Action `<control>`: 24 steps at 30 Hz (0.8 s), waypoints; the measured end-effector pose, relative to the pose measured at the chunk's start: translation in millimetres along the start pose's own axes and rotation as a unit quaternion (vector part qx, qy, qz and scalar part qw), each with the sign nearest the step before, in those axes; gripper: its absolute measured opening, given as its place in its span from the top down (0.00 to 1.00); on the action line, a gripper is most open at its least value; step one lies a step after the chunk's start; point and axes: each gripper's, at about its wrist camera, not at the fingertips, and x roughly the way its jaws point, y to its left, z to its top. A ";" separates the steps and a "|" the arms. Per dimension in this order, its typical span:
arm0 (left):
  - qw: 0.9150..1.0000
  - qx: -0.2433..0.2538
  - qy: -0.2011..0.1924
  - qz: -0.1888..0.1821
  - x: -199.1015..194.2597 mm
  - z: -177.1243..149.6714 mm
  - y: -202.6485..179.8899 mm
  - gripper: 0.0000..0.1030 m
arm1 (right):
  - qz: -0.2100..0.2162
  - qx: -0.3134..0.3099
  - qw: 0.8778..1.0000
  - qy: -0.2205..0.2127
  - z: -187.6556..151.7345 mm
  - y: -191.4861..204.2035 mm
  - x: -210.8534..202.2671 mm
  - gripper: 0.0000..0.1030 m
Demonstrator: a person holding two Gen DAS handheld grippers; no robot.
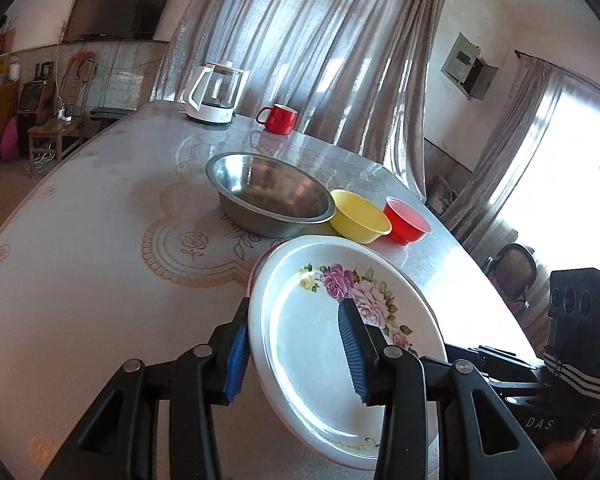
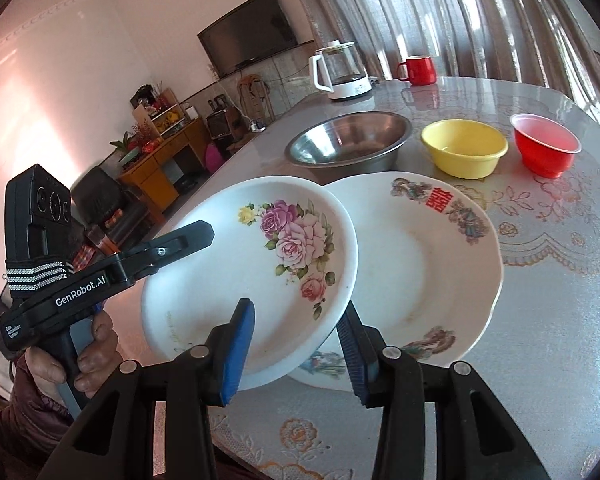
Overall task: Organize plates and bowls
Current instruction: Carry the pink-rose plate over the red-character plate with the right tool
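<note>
Rose plate [image 2: 260, 264] (tilted) overlaps wedding plate's [image 2: 420, 264] rim.

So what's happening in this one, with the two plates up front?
A person holds a claw in each hand and both grip the same rose-patterned plate by its rim: the left claw on one edge, the right claw on the near edge. The plate is tilted and overlaps a second plate with a red emblem lying on the table. Behind them sit a steel bowl, a yellow bowl and a red bowl, side by side and not stacked.
</note>
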 end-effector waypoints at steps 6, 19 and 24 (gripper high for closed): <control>0.999 0.020 0.037 -0.004 31.8 1.3 -18.9 0.57 | -0.023 0.041 0.999 -0.007 6.2 -29.0 -7.5 0.57; 0.997 0.009 0.071 0.012 56.1 1.8 -17.9 0.51 | -0.044 0.067 0.997 0.001 9.0 -52.0 3.2 0.57; 0.997 0.008 0.072 0.017 55.0 1.7 -18.1 0.50 | -0.050 0.068 0.996 -0.003 10.5 -54.6 3.5 0.57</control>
